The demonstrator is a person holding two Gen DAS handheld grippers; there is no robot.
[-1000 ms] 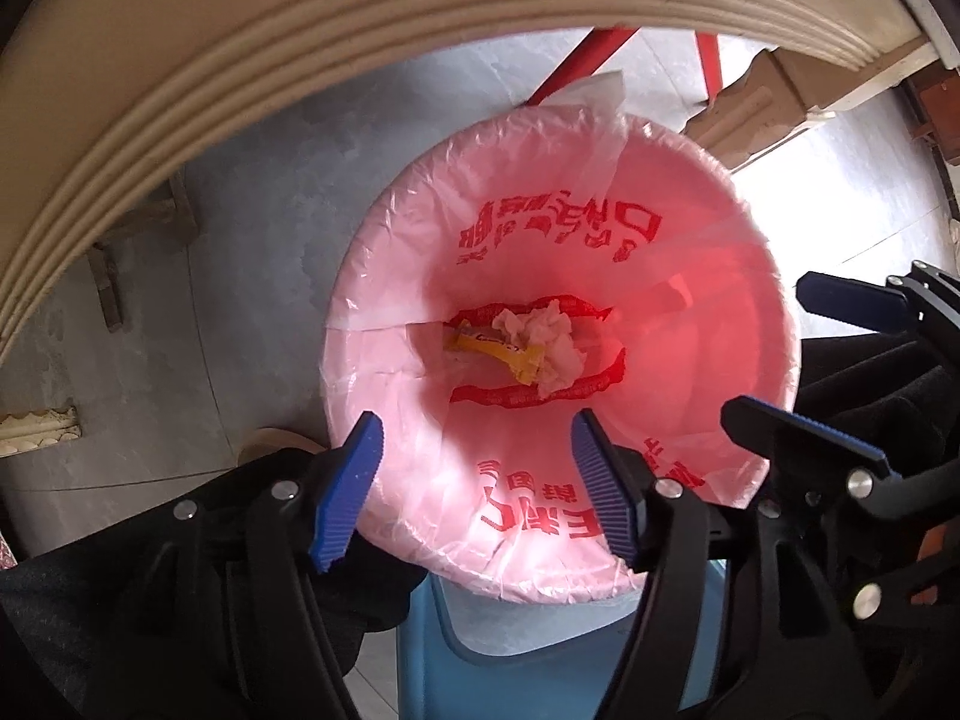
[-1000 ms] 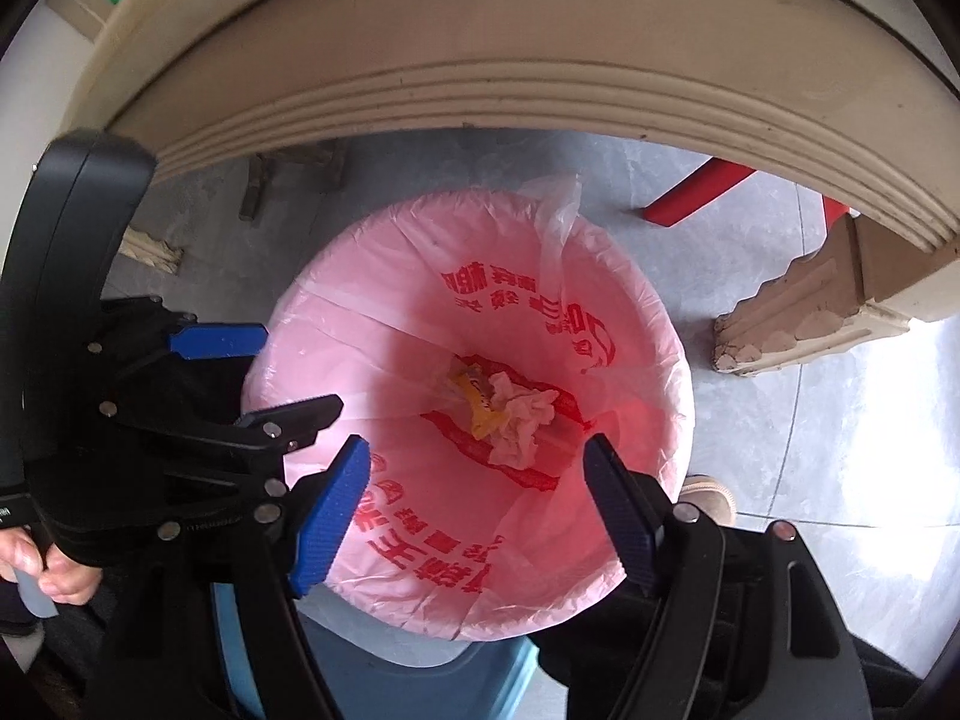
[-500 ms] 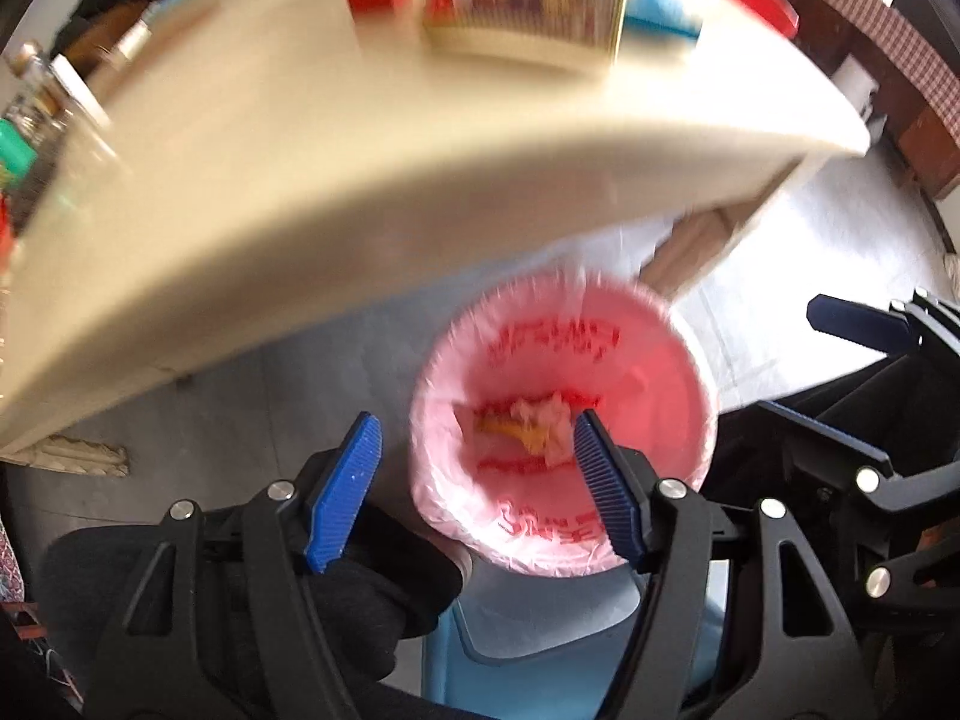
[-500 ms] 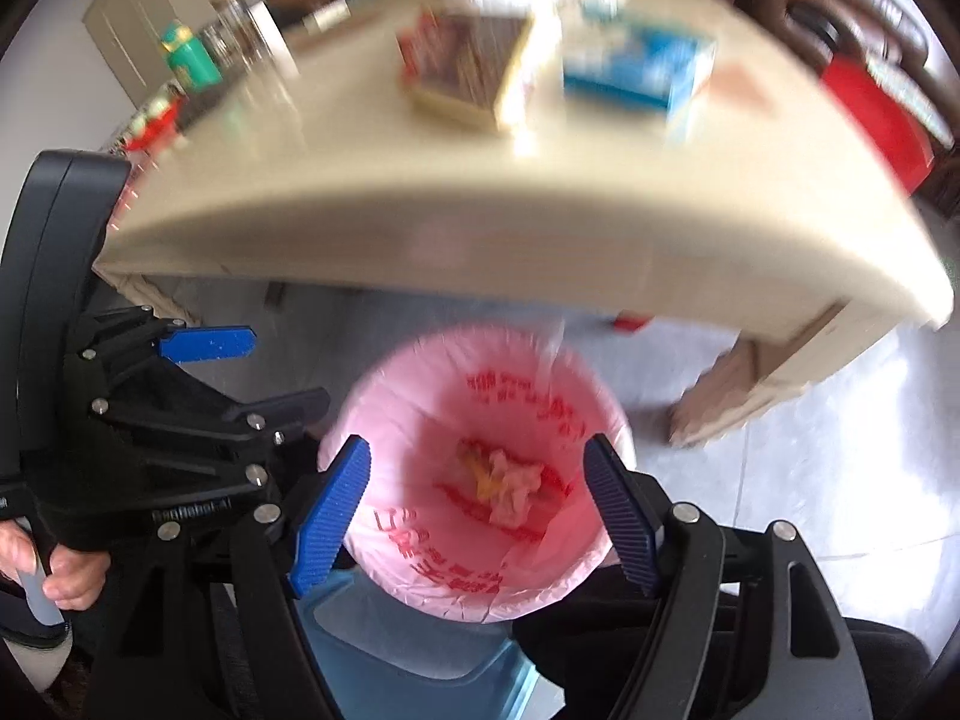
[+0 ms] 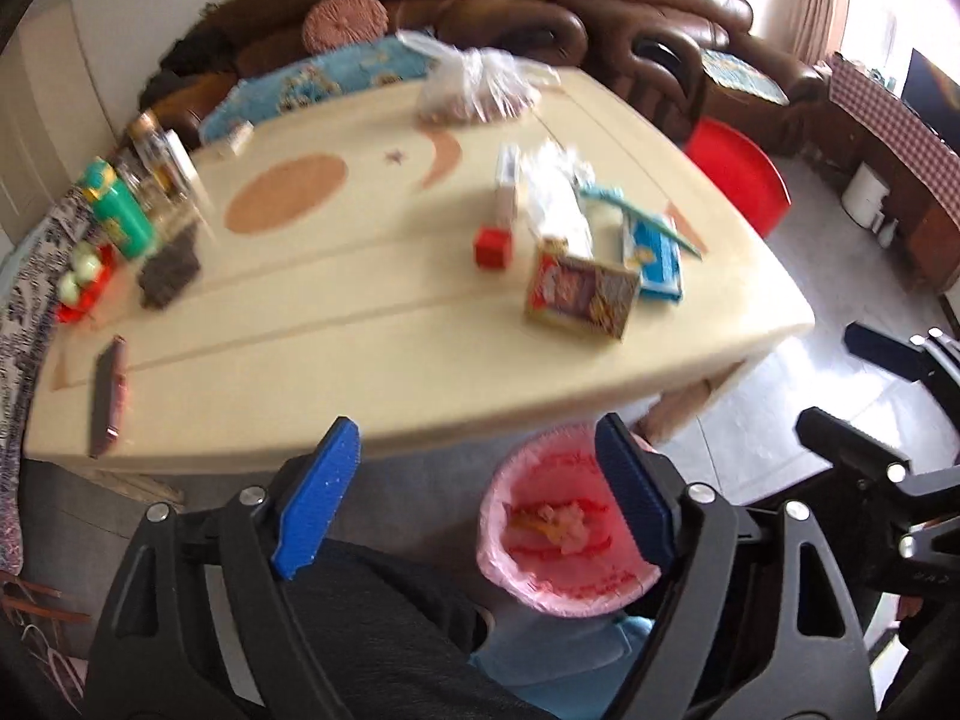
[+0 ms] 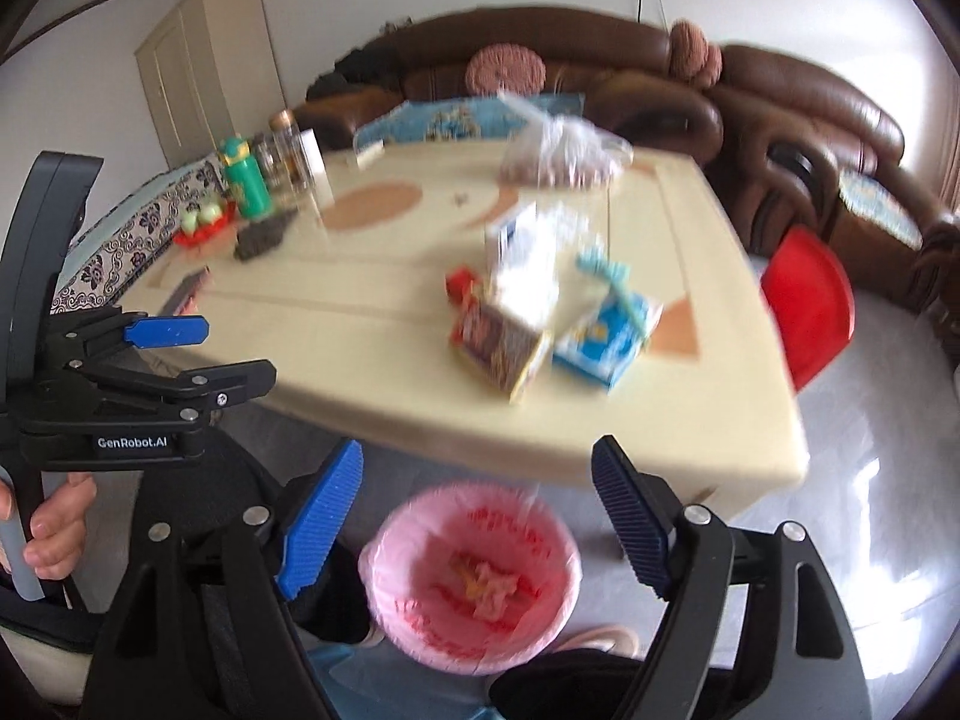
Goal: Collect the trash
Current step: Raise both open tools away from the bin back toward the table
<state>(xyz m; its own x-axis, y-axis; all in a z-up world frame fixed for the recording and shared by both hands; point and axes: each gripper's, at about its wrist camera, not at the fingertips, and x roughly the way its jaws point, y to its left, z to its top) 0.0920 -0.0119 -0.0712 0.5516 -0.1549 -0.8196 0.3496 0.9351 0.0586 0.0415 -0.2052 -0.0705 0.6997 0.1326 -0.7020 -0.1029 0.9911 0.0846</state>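
A bin lined with a pink bag [image 5: 558, 588] stands on the floor below the table's near edge, with crumpled tissue and a yellow wrapper [image 5: 555, 525] inside; it also shows in the right wrist view [image 6: 474, 636]. My left gripper [image 5: 474, 498] is open and empty, raised above the bin. My right gripper [image 6: 474, 516] is open and empty, beside it. On the cream table [image 5: 360, 324] lie a printed snack box [image 5: 579, 297], a blue packet [image 5: 657, 258], a small red box [image 5: 493, 247] and a white bag [image 5: 555, 198].
The table also holds a clear plastic bag [image 5: 477, 87], a green bottle [image 5: 117, 213], glass jars [image 5: 162, 159], a dark object [image 5: 170, 270] and a dark flat bar [image 5: 108, 396]. A red chair [image 5: 741, 180] and a brown sofa [image 5: 630, 12] stand behind.
Both grippers rose and tilted up from close over the bin. The table top and room came into view; the bin now looks small and low. Both stayed open.
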